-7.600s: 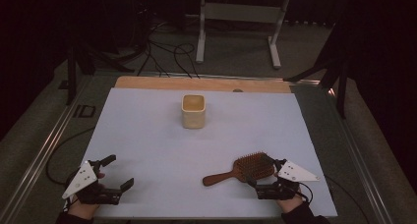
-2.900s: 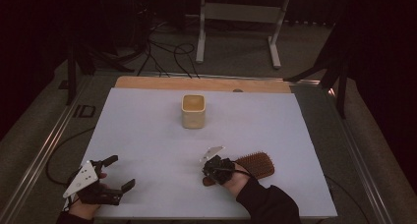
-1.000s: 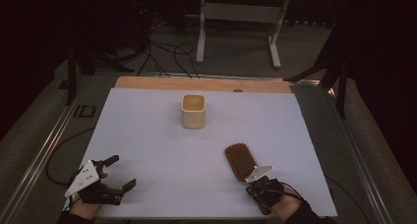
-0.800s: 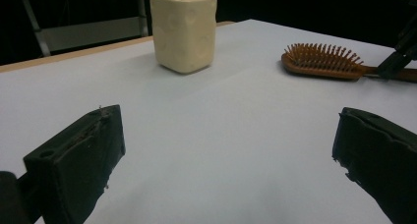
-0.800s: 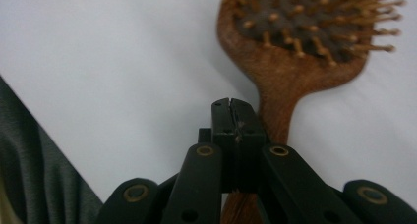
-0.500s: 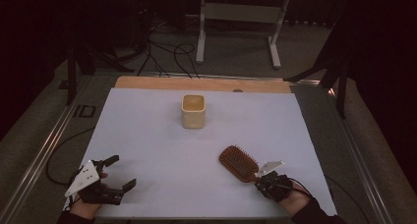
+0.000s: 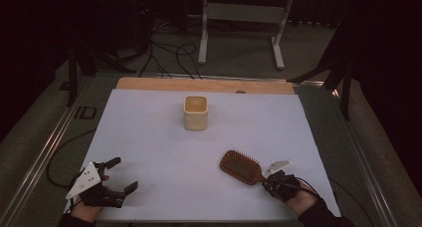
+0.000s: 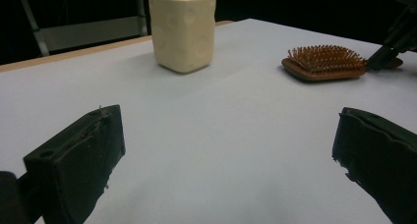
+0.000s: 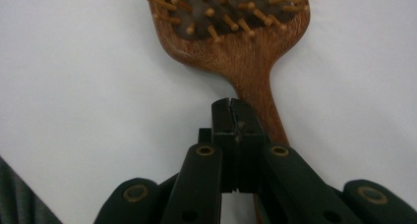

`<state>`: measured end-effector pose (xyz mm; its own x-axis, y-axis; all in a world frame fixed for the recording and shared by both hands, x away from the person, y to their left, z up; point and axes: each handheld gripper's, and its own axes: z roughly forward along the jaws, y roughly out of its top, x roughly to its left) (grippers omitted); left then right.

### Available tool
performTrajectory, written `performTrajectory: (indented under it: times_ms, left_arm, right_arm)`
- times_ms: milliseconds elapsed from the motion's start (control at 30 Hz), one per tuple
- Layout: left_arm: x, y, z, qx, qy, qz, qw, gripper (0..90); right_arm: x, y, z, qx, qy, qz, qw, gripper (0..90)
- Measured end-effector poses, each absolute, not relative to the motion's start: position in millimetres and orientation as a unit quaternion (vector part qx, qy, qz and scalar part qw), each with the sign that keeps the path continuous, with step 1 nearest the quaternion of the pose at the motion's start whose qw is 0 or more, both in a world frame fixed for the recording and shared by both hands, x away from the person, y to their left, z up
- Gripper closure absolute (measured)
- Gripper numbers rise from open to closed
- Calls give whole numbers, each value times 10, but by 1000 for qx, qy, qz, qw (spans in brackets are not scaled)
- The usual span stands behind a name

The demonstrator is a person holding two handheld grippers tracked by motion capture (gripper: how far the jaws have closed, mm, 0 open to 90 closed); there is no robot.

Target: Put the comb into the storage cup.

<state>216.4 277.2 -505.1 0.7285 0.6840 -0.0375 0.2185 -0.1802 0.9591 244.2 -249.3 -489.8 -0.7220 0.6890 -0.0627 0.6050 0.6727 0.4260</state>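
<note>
Now the wooden hairbrush (image 7: pixel 242 166) is held by its handle in the closed right gripper (image 7: pixel 276 179).
Its long axis is angled up-left toward the cream cup (image 7: pixel 195 112); the left gripper (image 7: pixel 115 175) is rested open, well apart on the surface (image 7: pixel 149 137).

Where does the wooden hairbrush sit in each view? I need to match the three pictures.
High view: hairbrush lower right of centre on the white table, handle toward the right gripper.
Left gripper view: upper right, bristles up.
Right gripper view: top centre, handle running down beside the shut jaws.
Shared landmark: cream cup.
</note>
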Motion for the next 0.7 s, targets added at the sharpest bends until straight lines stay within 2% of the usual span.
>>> performTrajectory:
  times_ms: [533, 700]
  left_arm:
    - [2173, 2771, -5058, 740, 306, 206, 562, 1]
    - [2175, 2770, -5059, 740, 306, 206, 563, 0]
  right_arm:
    - [2432, -2528, -4609, 310, 920, 198, 133, 898]
    - [2469, -2545, -4549, 283, 934, 179, 124, 892]
